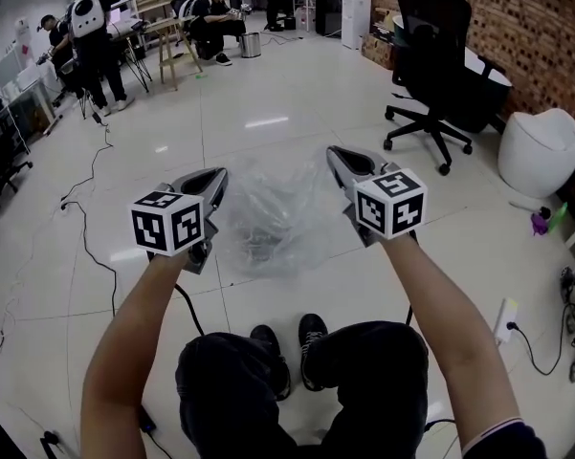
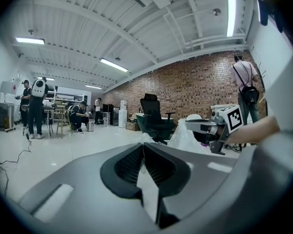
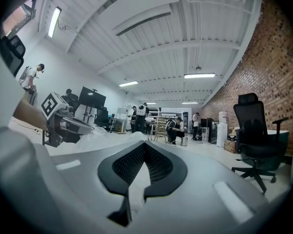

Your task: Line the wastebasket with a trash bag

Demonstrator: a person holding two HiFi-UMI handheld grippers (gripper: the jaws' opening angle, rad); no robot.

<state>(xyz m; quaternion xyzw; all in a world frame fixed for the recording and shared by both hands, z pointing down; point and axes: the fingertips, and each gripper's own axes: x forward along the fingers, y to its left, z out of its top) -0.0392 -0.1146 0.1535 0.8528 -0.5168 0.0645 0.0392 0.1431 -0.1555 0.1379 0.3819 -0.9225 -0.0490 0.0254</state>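
Plainly, the bag [image 1: 273, 213] was held spread in mid-air.
Clamped tight on its edges were the left gripper [image 1: 215, 184] and right gripper [image 1: 341, 160] — clear film hung between them above the floor [image 1: 268, 94].

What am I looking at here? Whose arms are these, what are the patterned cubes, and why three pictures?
No robot: a person holds a two-jaw tool in each hand; the cubes belong to those tools. One picture comes from a camera on the person's head, looking down; the other two cameras ride on the tools and look along their jaws. The left gripper and right gripper are both shut on a clear plastic bag, spread between them above the floor.
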